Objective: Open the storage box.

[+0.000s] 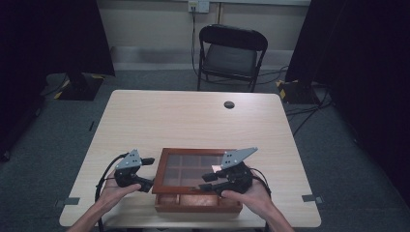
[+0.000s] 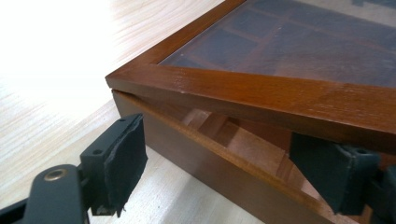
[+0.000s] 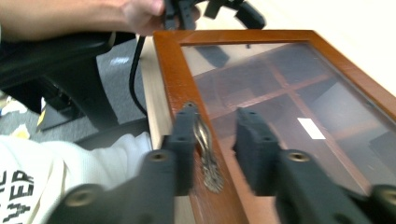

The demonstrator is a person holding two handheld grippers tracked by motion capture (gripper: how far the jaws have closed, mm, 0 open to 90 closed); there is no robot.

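Note:
A brown wooden box stands near the table's front edge, and its glass lid (image 1: pixel 161 169) is raised a little off the base (image 1: pixel 198 203). In the left gripper view a gap shows between the lid frame (image 2: pixel 261 93) and the base (image 2: pixel 210 163). My left gripper (image 1: pixel 147 173) is open at the box's left corner, with one pad (image 2: pixel 123 158) outside the box and the other pad (image 2: pixel 334 170) in the gap under the lid. My right gripper (image 3: pixel 217 121) is open over the lid's front frame (image 3: pixel 173 70), its jaws on either side of a small metal handle (image 3: pixel 208 149).
The box sits on a light wooden table (image 1: pixel 193 121) with a cable hole (image 1: pixel 229 104) near the far edge. A black folding chair (image 1: pixel 231 55) stands beyond the table. Dark curtains hang at both sides. The person's white sleeve (image 3: pixel 70 163) is close behind the box.

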